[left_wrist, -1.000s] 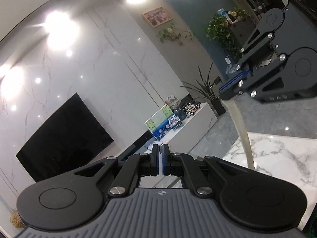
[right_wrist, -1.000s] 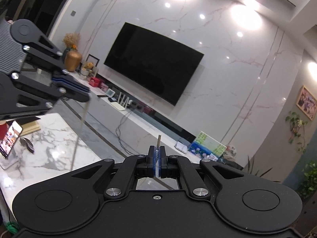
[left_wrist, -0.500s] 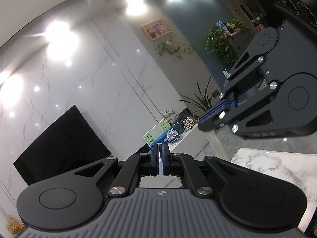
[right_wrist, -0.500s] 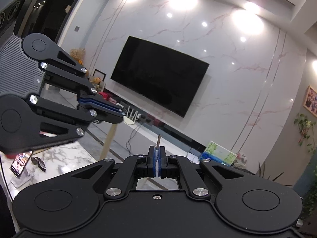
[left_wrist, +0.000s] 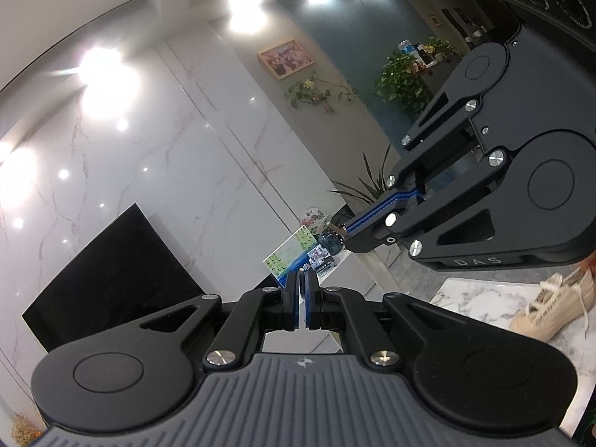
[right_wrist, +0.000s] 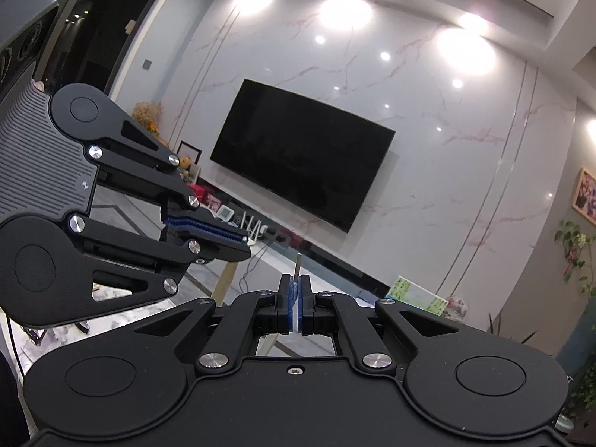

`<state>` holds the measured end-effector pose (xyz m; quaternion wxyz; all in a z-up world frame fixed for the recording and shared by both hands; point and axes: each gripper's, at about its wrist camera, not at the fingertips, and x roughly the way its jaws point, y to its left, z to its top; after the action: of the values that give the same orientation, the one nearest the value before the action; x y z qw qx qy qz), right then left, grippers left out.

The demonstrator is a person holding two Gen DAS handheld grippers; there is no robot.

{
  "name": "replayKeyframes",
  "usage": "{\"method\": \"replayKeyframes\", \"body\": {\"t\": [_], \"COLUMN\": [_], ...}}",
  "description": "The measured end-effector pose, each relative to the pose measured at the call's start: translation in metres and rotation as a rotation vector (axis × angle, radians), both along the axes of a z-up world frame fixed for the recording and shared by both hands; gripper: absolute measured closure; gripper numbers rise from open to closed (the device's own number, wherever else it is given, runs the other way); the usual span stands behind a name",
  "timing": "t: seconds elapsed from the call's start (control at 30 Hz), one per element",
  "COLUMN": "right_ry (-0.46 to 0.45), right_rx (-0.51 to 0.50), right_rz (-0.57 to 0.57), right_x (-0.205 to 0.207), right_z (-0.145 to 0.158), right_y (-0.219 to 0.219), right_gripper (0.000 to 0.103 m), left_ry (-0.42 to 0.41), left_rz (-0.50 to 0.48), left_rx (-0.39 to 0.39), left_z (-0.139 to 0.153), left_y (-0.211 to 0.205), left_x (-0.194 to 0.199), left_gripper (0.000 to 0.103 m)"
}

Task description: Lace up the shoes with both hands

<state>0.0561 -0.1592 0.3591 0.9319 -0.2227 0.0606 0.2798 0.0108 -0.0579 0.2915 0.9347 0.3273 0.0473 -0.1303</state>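
Both grippers are raised and point at the far wall, close side by side. My left gripper (left_wrist: 301, 273) is shut on a beige shoelace (right_wrist: 225, 281) that hangs down from its tip (right_wrist: 244, 244). My right gripper (right_wrist: 297, 279) is shut on the other lace end; its aglet (right_wrist: 298, 264) sticks up between the pads, and the lace (left_wrist: 376, 270) drops below its tip (left_wrist: 344, 232). A beige shoe (left_wrist: 547, 309) lies on the marble table (left_wrist: 465, 298) at the lower right of the left wrist view.
A black TV (right_wrist: 301, 175) hangs on the marble wall above a low white cabinet (right_wrist: 320, 260). Potted plants (left_wrist: 402, 78) and a framed picture (left_wrist: 285, 57) are at the right. A phone on a stand is partly hidden at the table's left.
Both grippers have moved closer together and tilted upward. The shoe has come into the left wrist view. Both stay shut on the lace ends.
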Motion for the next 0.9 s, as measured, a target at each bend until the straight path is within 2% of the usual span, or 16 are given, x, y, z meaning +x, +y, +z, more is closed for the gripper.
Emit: {"method": "replayKeyframes", "body": {"t": [0.4,0.5,0.67,0.77,0.9], "right_ry": [0.03,0.038,0.046,0.078,0.129], "right_rx": [-0.035,-0.032,-0.029,-0.045,-0.075], "right_rz": [0.003,-0.002,-0.02,-0.034,-0.035], "right_x": [0.011,0.019,0.031,0.04,0.049], "right_z": [-0.008,-0.009,-0.013,-0.026,-0.049], "right_y": [0.009,0.01,0.008,0.005,0.003], "right_gripper": [0.103,0.103,0.103,0.103,0.103], "left_ry": [-0.074,-0.064,-0.044,-0.025,0.041], "left_rz": [0.017,0.015,0.03,0.04,0.03], "left_rx": [-0.027,-0.043,-0.023,-0.015,0.018], "left_z": [0.004,0.008,0.0,-0.009,-0.029], "left_y": [-0.003,-0.001,0.004,0.009,0.016], "left_x": [0.0,0.001,0.005,0.009,0.016], "left_gripper": [0.101,0.101,0.101,0.101,0.101]}}
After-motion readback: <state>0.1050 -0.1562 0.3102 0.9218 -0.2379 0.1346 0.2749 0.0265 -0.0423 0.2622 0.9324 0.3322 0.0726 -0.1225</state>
